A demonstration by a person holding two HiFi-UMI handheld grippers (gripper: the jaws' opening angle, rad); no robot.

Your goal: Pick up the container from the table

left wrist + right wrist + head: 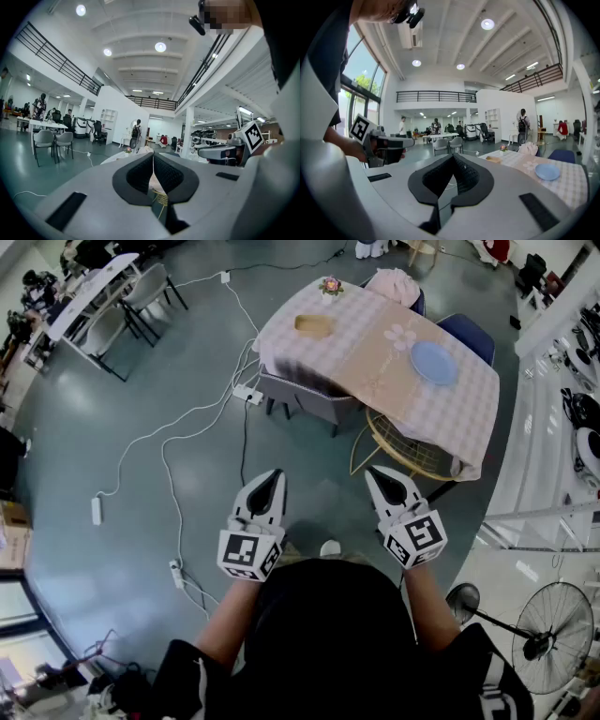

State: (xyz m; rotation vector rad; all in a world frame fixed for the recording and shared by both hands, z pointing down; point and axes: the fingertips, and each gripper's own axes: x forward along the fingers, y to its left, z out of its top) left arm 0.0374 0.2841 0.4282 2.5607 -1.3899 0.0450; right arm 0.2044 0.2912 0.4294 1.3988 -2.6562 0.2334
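Container [313, 325]: tan, shallow, open-topped, placed on the desk [370, 381] near the far left corner of the checked cloth. Well apart from both grippers. Contents too small to make out in the head view or the right gripper view. Desk largely masked in the left gripper view by the gripper's own body.

Also on the desk:
- Blue plate [434, 362], on the right part, surface bare, well apart from the container.
- Small flower pot [330, 284], at the far edge, just beyond the container.

Around the desk:
- Pink bundle [394, 283] on the far side, its support hidden.
- Blue chair [467, 334], partly hidden behind the desk.
- Wicker chair [403, 451] at the near edge, top covered by the overhanging cloth.
- Grey piece of furniture [305, 395] under the left end, kind unclear.

On the floor between person and desk: white cables [178, 442] and a power strip [247, 393], lying left of the straight line to the desk. Standing fan [553, 624] at lower right, cut off by the frame edge.

Left gripper [273, 476]: clenched, jaws together, nothing between them. Right gripper [377, 472]: likewise clenched and empty. Both held side by side over the floor, pointed toward the desk.
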